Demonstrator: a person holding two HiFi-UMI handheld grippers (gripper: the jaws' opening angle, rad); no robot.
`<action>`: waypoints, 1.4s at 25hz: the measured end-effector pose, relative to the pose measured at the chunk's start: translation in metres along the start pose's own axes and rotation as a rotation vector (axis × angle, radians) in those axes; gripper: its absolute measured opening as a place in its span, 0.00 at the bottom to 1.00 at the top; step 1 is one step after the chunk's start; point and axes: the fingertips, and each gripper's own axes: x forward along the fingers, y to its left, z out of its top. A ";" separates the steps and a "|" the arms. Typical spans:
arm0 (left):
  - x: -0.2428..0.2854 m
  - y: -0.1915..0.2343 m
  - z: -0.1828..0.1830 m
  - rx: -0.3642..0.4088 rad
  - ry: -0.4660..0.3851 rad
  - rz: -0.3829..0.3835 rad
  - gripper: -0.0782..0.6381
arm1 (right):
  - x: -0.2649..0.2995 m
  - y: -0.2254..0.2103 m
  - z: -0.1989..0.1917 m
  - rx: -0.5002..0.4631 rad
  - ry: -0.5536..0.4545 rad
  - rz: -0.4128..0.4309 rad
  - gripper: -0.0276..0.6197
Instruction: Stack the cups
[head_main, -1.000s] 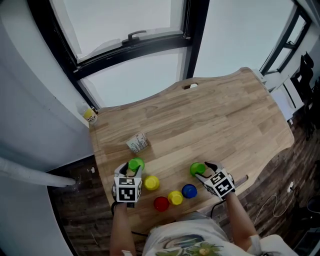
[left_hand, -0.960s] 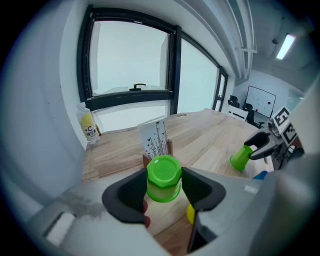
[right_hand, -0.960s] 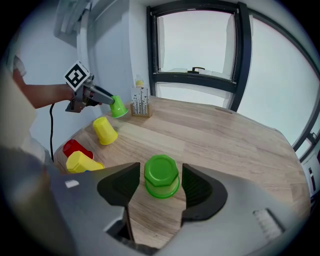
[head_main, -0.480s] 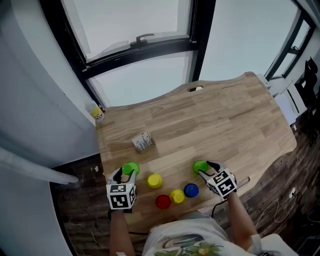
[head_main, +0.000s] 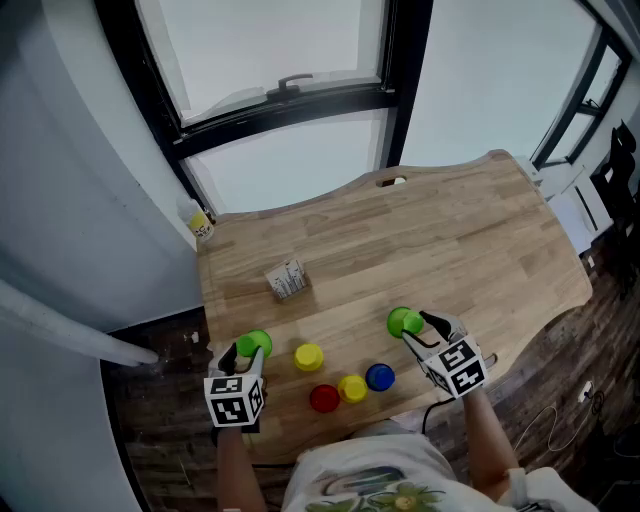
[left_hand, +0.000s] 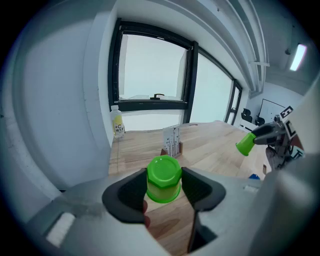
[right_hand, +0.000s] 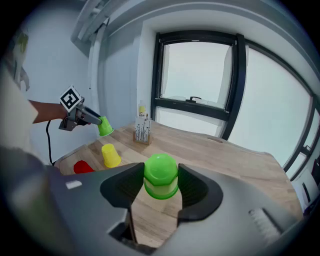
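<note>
A green cup (left_hand: 163, 179) is clamped in the left gripper's (head_main: 250, 351) fingers, and a second green cup (right_hand: 160, 176) in the right gripper's (head_main: 413, 324) just-closed fingers, seemingly for stacking.

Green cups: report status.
Left gripper shut on green cup. Right gripper just closed on second green cup. Both cups off table; nothing in the way.

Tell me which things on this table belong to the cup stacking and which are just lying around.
For the job: left green cup and right green cup, both held; two yellow cups; red cup; blue cup.
Just lying about: card holder; bottle by the window.
</note>
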 end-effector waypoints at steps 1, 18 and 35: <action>-0.003 0.000 -0.001 -0.005 -0.003 0.003 0.43 | -0.003 0.000 0.004 -0.006 -0.010 -0.001 0.37; -0.043 -0.014 -0.029 -0.035 -0.032 0.032 0.43 | -0.048 0.036 0.024 -0.067 -0.096 0.060 0.37; -0.062 -0.027 -0.055 -0.052 -0.026 0.037 0.43 | -0.041 0.108 -0.004 -0.135 -0.028 0.245 0.37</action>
